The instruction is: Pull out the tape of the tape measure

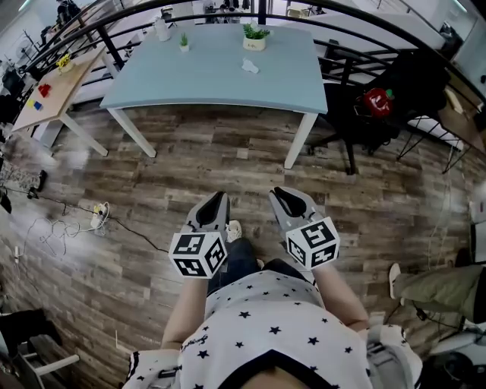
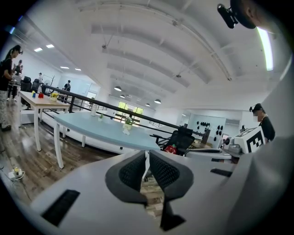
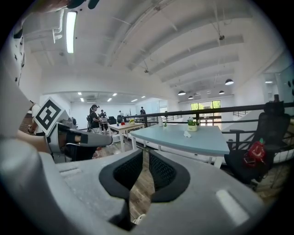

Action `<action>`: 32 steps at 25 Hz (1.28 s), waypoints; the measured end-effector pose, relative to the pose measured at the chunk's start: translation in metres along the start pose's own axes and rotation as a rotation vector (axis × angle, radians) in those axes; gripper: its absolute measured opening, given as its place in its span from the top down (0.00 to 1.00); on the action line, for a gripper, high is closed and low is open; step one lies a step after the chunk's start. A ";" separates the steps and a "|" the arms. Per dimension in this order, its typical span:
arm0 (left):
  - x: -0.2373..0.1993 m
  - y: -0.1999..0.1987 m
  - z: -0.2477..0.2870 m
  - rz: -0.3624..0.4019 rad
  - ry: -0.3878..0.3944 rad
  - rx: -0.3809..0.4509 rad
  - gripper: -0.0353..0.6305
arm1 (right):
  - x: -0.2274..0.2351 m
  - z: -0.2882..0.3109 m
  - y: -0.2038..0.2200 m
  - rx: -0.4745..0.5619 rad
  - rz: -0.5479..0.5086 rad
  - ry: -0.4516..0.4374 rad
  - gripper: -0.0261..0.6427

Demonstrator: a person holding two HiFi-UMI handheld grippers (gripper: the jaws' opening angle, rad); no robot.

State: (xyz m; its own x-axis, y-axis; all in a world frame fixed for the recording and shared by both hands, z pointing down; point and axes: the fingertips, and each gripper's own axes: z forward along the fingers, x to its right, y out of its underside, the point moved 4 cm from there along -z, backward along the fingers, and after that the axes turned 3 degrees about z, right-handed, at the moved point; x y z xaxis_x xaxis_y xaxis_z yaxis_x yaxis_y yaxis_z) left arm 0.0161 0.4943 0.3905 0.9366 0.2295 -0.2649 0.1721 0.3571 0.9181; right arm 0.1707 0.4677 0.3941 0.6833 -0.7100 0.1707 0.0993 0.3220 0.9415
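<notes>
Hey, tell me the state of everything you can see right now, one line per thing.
Left hand-held gripper: jaws shut, empty.
Right hand-held gripper: jaws a slit apart, empty.
Potted plant: upright on the blue table.
Tape measure: not seen in any view.

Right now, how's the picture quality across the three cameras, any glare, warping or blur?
Head view: even light, sharp, but fisheye bows the railing behind the blue table. Left gripper view: ceiling strip light blown out at upper right. Right gripper view: fluorescent tube glares at upper left, corners black.
</notes>
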 end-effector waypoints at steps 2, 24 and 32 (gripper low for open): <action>-0.001 0.001 0.004 0.000 0.002 -0.004 0.87 | 0.002 0.003 0.002 -0.005 -0.002 -0.004 0.91; -0.072 -0.051 0.131 0.013 0.059 -0.004 0.72 | 0.079 0.130 -0.042 -0.018 0.026 -0.042 0.69; -0.114 -0.096 0.186 0.022 0.073 -0.007 0.72 | 0.109 0.198 -0.086 -0.006 0.043 -0.045 0.67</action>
State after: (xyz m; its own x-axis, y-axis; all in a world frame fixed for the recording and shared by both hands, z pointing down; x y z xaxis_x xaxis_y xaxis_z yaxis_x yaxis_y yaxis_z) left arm -0.0504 0.2657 0.3877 0.9152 0.3028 -0.2658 0.1493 0.3579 0.9218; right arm 0.0935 0.2392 0.3892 0.6540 -0.7225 0.2243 0.0747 0.3567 0.9312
